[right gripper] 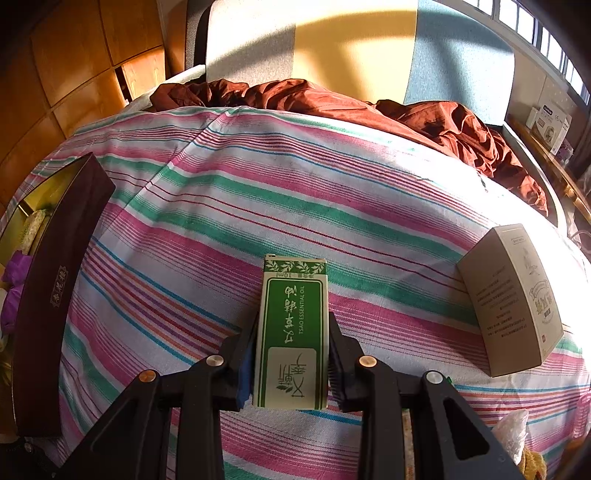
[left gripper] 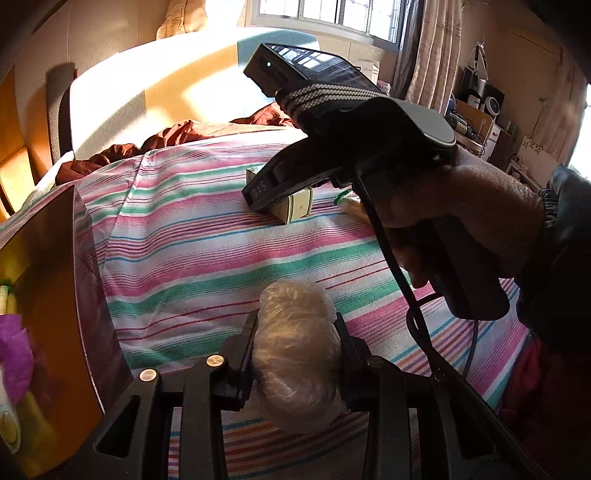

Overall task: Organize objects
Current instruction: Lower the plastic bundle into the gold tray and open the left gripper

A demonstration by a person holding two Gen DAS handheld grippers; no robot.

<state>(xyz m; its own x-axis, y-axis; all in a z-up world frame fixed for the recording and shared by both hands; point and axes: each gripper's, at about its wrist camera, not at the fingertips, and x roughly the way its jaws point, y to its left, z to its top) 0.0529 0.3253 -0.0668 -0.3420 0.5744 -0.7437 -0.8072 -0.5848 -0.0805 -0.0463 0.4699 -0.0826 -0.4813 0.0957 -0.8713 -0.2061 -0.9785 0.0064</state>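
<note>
1. Scene was a bed covered by a striped sheet [right gripper: 258, 192] in pink, green and white; sunlit headboard [right gripper: 351, 44] and window [left gripper: 332, 14] behind.
2. Left gripper [left gripper: 295, 354] sat low and nearest in its own view, angled down at the sheet, jaws nearly closed and pinching a plastic-wrapped bundle [left gripper: 295, 332] between both pads; the bundle bulged above and below the fingers.
3. Right gripper [right gripper: 291, 354] was also tilted down steeply, jaws clamped on the long sides of a green essential oil box [right gripper: 293, 325], box's far end poking past the fingertips over the sheet.
4. In the left wrist view the person's right hand [left gripper: 454, 221] wrapped the other gripper's handle, dark sleeve [left gripper: 561, 229] at the wrist, cable hanging below; that gripper's tip met the same box [left gripper: 295, 208] just above the sheet.
5. Dark open gift box [right gripper: 62, 266] stood at the left edge of the sheet, purple and pale items inside, well apart from both grippers.
6. Beige carton [right gripper: 513, 299] lay to the right, near the bed's edge.
7. Wide bare stretch of sheet lay between the gift box and the grippers.
8. Rust-brown blanket [right gripper: 424, 118] was bunched at the far end under the headboard.
</note>
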